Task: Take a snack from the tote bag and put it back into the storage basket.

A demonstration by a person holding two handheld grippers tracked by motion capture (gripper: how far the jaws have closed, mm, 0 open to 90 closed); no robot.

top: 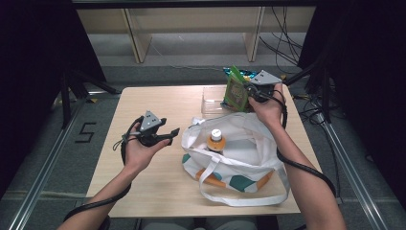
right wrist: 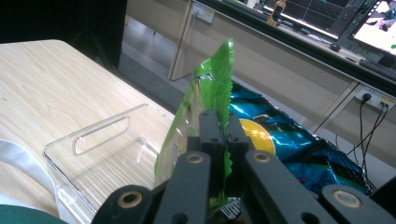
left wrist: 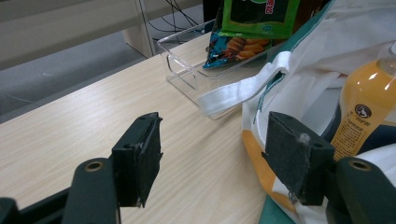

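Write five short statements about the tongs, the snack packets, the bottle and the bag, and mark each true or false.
1. The right tongs are shut on the green packet. True.
2. The left tongs hold the bottle. False: they are open, with nothing between the jaws.
3. The bottle stands inside the white bag. True.
4. The clear bin sits on the floor. False: it rests on the table.
5. A blue packet lies beyond the green one. True.
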